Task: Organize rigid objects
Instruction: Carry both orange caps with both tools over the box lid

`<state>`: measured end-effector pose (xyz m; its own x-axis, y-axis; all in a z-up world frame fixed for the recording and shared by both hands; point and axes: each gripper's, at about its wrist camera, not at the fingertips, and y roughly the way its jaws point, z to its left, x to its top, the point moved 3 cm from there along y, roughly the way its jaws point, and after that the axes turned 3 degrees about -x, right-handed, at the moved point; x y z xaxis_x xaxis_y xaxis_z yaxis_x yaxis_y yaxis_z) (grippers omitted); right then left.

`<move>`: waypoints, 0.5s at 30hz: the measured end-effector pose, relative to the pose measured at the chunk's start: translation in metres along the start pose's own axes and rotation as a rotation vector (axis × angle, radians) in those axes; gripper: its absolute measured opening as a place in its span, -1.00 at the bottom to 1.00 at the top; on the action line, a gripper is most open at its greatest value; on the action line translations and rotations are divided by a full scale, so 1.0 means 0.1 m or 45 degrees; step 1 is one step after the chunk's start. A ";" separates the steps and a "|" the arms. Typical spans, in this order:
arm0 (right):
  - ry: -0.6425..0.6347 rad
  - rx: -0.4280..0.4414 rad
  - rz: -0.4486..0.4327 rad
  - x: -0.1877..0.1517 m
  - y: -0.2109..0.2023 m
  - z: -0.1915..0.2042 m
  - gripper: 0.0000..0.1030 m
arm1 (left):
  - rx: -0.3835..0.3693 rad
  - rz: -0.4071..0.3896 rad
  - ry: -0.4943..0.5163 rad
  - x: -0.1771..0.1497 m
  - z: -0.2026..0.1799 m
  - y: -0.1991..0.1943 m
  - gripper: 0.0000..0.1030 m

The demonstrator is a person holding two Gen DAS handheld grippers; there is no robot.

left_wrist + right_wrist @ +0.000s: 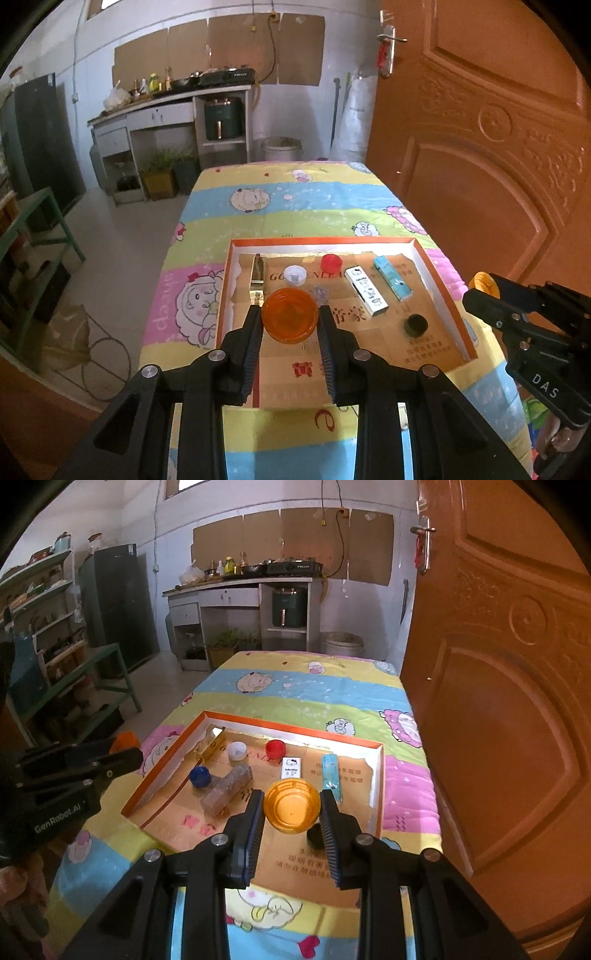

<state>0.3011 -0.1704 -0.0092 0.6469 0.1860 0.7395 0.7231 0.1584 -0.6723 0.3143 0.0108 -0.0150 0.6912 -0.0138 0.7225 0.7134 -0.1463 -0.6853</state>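
Note:
My left gripper (290, 317) is shut on an orange lid (290, 316), held above the near left part of an orange-rimmed box (321, 242). My right gripper (291, 805) is shut on a yellow-orange lid (291, 805), open side up, above the box's near right part (376, 775). In the box lie a white cap (294, 275), a red cap (331, 263), a white packet (366, 291), a teal packet (392, 282), a black cap (415, 325), a gold box (257, 277), a blue cap (199, 776) and a clear plastic piece (227, 789).
The box sits on a table with a sheep-pattern cloth (295, 195). A brown door (480, 147) stands close along the table's right side. A green shelf frame (40, 229) is on the left. A kitchen counter (170, 99) is at the far wall.

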 end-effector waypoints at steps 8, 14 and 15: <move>0.031 0.042 0.060 0.09 0.35 -0.01 -0.42 | 0.011 0.051 -0.022 0.07 0.09 0.32 -0.41; 0.047 0.065 0.109 0.08 0.59 0.02 -0.42 | 0.023 0.086 -0.030 0.05 0.13 0.51 -0.41; 0.048 0.069 0.119 0.07 0.64 0.02 -0.42 | 0.025 0.091 -0.030 0.05 0.14 0.54 -0.41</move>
<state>0.3510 -0.1567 -0.0474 0.7201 0.1657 0.6738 0.6461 0.1942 -0.7382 0.3573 0.0169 -0.0498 0.7430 -0.0003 0.6693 0.6639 -0.1267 -0.7370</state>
